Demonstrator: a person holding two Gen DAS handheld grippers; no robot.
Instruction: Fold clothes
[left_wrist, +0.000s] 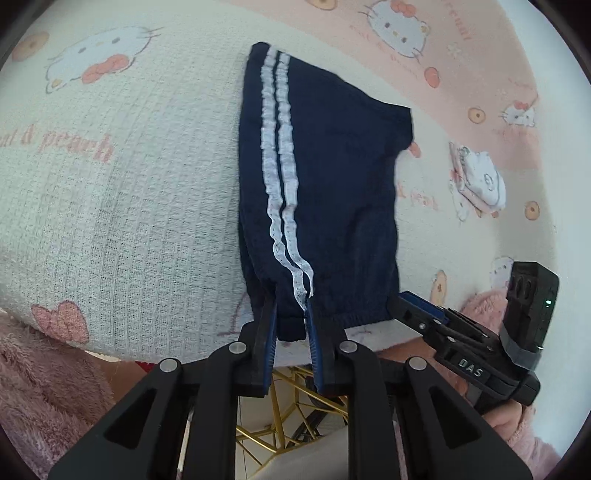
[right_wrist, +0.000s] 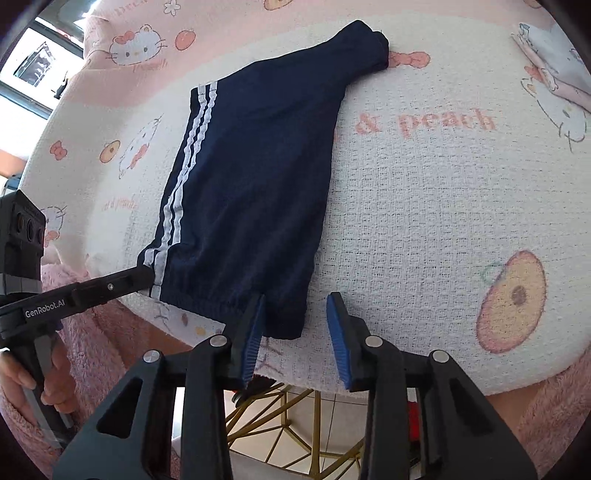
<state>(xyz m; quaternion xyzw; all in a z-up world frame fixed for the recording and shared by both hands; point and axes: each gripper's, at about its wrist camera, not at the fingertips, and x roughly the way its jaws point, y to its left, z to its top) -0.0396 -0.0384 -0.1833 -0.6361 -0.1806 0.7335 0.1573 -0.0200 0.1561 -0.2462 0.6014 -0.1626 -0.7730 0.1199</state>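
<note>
L gripper (left_wrist: 290, 325) clenched on waistband of navy white-striped cloth shorts (left_wrist: 325, 192) | R gripper (right_wrist: 295, 332) released, at waistband corner | shorts soft, light, floppy — grab elastic corners | on tabletop w/ cartoon-cat cloth (right_wrist: 424, 229)

Navy shorts (left_wrist: 332, 177) with white side stripes (left_wrist: 280, 166); pink-and-white cartoon-cat cloth (left_wrist: 122, 184).

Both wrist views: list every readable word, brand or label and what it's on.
"DAS" – on the right gripper body, left wrist view.
"GenRobot.AI" – on the left gripper body, right wrist view.
"& peach" – pink print on the blanket, partly covered by the navy shorts.
Small pink script beside the cat prints: too blurred to read.
</note>
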